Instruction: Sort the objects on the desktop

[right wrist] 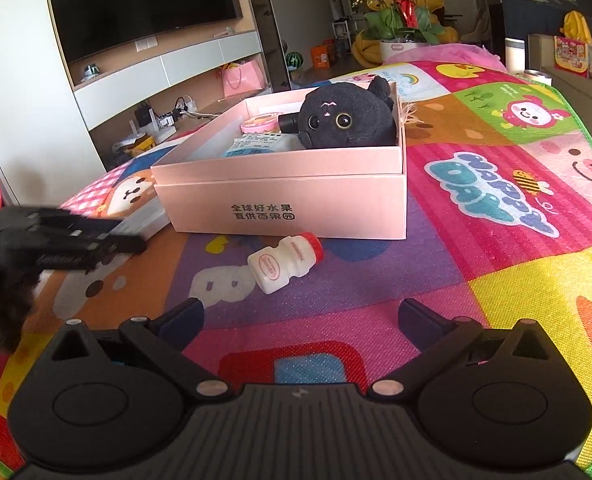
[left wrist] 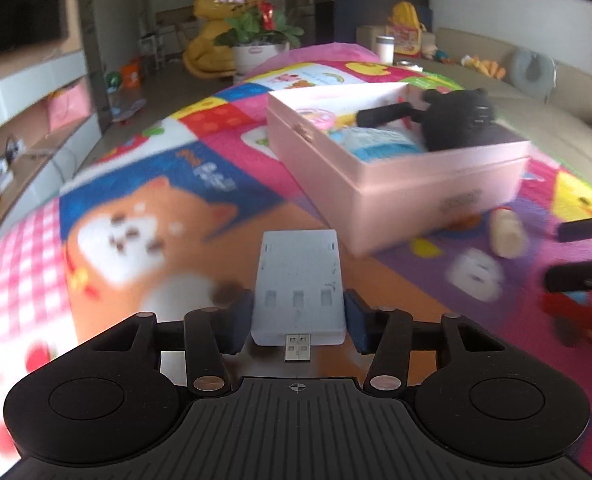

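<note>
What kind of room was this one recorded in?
Most likely a home living room: a wall-mounted television over a media shelf, a sofa with cushions, and a potted orchid beyond the table's cartoon-print mat.

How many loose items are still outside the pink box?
2: the white USB device gripped in the left tongs, the small bottle lying on the mat before the box. Others may be hidden.

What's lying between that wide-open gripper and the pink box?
A small white yogurt bottle with a red cap, on its side on the mat, between the right gripper and the pink box; the right wrist view shows it.
</note>
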`<move>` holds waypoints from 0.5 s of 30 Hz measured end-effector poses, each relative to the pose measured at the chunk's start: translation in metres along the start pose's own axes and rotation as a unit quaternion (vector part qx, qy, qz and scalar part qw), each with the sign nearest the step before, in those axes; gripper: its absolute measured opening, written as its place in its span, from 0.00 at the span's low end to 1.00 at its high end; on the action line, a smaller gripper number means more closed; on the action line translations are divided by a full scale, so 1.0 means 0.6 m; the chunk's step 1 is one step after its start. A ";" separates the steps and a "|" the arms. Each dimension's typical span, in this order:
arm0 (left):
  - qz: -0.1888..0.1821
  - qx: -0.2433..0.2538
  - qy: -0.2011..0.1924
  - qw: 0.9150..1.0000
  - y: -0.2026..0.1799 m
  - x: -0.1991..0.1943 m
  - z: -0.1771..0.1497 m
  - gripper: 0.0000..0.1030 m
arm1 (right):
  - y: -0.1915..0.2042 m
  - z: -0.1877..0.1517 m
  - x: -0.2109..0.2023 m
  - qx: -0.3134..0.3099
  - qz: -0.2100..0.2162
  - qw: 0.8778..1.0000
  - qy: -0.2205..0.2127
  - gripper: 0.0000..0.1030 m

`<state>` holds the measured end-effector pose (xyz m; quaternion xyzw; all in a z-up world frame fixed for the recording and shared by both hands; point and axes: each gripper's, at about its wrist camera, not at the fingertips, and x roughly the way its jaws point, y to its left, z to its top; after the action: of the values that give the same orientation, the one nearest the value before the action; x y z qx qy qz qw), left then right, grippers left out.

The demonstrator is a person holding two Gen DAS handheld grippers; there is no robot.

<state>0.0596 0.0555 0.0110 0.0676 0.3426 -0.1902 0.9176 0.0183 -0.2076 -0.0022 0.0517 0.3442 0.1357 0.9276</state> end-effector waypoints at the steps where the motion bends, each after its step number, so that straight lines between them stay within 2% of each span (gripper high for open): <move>1: -0.013 -0.006 0.000 1.000 -0.012 -0.014 -0.011 0.51 | 0.002 0.000 0.001 -0.004 -0.003 1.000 0.002 1.00; 4: -0.043 -0.002 0.004 0.999 -0.056 -0.048 -0.041 0.52 | 0.008 0.000 0.004 -0.014 -0.011 1.000 0.007 1.00; 6: -0.048 0.005 0.002 0.999 -0.083 -0.065 -0.058 0.54 | 0.010 0.000 0.006 -0.018 -0.014 1.000 0.010 1.00; 9: -0.031 0.015 0.001 0.999 -0.104 -0.074 -0.070 0.63 | 0.009 0.000 0.007 -0.016 -0.015 1.000 0.012 1.00; 12: -0.008 0.014 0.008 1.000 -0.104 -0.072 -0.073 0.80 | 0.008 0.001 0.006 -0.015 -0.012 1.000 0.014 1.00; 15: 0.017 0.016 0.015 1.000 -0.091 -0.076 -0.073 0.88 | 0.008 0.000 0.006 -0.018 -0.012 1.000 0.014 1.00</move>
<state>-0.0198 0.0304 0.0080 0.0909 0.3519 -0.1786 0.9143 0.0197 -0.2021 -0.0033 0.0295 0.3555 0.1316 0.9249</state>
